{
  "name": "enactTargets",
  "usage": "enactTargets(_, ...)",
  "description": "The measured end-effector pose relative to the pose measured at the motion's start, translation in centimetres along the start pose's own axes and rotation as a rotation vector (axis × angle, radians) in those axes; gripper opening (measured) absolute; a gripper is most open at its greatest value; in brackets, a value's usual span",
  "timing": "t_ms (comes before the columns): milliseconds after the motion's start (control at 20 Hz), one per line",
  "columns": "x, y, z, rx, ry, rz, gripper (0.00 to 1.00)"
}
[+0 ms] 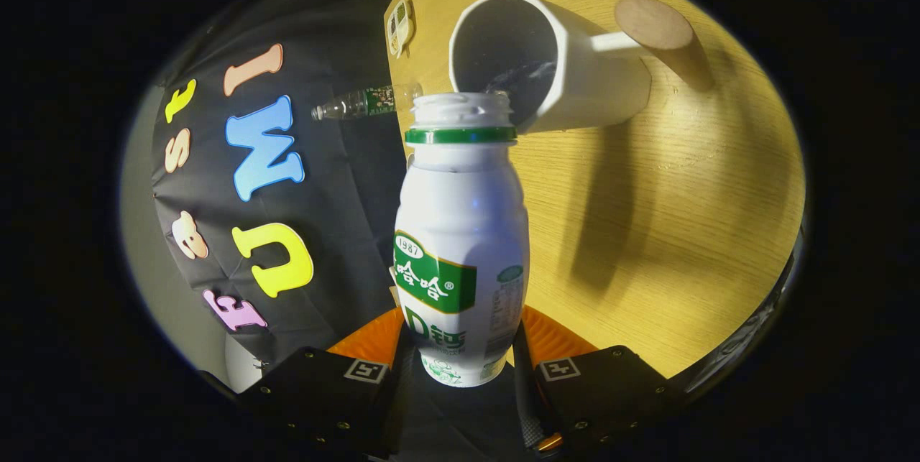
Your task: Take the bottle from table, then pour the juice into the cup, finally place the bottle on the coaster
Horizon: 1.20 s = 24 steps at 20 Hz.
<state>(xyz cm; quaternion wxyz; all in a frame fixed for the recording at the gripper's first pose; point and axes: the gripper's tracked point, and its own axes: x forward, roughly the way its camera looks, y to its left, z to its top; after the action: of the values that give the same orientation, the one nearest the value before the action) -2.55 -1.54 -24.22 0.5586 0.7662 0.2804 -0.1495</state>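
My gripper [460, 358] is shut on a white bottle [460, 232] with a green label and a green neck ring; both fingers press on its lower body. The whole view is rolled sideways, so the bottle is tipped over. Its uncapped mouth [462, 106] sits right at the rim of the white cup [553, 59], whose dark inside faces me. A round wooden coaster [652, 22] lies on the table just beyond the cup, partly hidden behind it. Whether juice is flowing I cannot tell.
The wooden table [683, 196] carries the cup's long shadow. A small white device [399, 27] lies on the table past the cup. A clear plastic bottle [359, 103] stands near the table's edge against the black cloth wall.
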Motion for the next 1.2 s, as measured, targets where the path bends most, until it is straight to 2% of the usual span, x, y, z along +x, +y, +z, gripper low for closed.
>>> enactTargets(1200,-0.15,0.27,-0.54,0.073,0.048,-0.005,0.62)
